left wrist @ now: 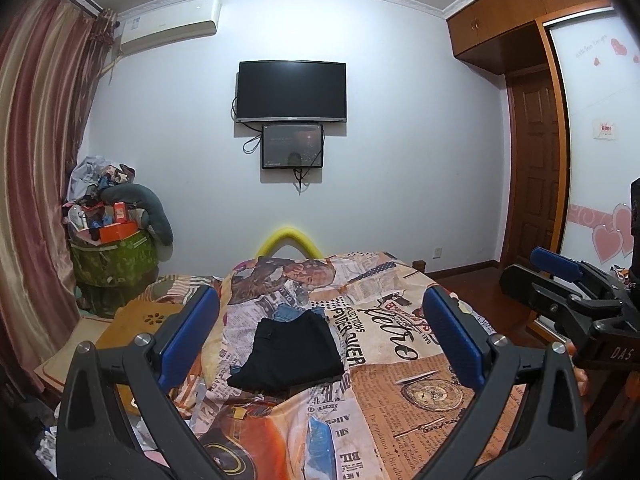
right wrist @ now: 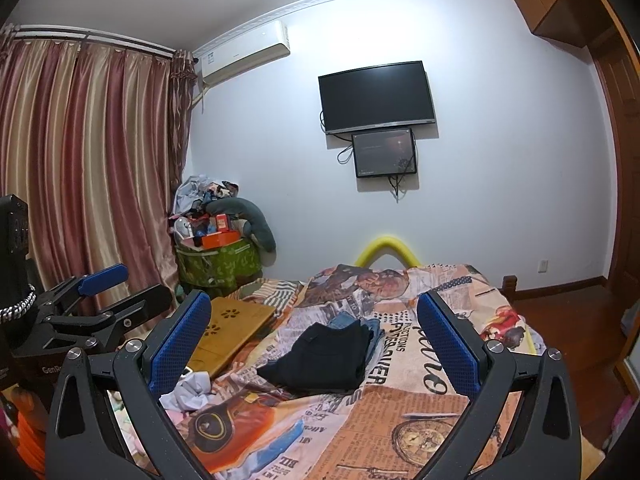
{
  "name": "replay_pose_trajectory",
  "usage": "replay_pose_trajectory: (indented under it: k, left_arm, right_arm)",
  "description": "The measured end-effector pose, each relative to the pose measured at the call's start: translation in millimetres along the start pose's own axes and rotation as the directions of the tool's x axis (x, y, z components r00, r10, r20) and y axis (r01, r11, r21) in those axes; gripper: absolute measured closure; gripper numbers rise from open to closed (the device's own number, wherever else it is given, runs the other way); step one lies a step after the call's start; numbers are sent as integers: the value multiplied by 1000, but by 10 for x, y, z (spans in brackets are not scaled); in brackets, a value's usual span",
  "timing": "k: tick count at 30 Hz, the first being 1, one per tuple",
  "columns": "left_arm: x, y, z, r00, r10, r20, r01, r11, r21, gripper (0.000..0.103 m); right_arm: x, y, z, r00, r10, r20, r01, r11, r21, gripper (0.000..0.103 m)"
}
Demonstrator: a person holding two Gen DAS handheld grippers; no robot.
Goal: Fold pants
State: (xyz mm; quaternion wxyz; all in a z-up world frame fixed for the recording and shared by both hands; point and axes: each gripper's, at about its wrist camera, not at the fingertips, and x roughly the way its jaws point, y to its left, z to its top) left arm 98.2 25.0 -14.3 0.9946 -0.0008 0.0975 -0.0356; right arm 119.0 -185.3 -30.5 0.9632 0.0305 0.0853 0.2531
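Blue denim (right wrist: 374,330) lying mostly hidden under folded black pants (right wrist: 326,356), newsprint bedspread (left wrist: 400,360) running off the lower edge, small screen's (left wrist: 292,146) display showing too dim to read

even, cool indoor light; soft glare on the wall (right wrist: 256,92) at upper centre. strong fisheye bending and dark vignette at frame corners. focus sharp throughout, shadows faint.
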Motion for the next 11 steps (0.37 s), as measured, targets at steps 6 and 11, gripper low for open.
replay_pose_trajectory:
  k: [6,11]
  left_arm:
    - [-21,-9,-3,1000,-6,8,6,1000,7,0]
    - [-21,9,-2,1000,-9,6,9,1000,-1,0]
  right_arm:
    - [-4,14,3,1000,1,-4,-1,1000,-1,1]
    - [-9,38,8,1000,3,-4,-3,1000,-2,1]
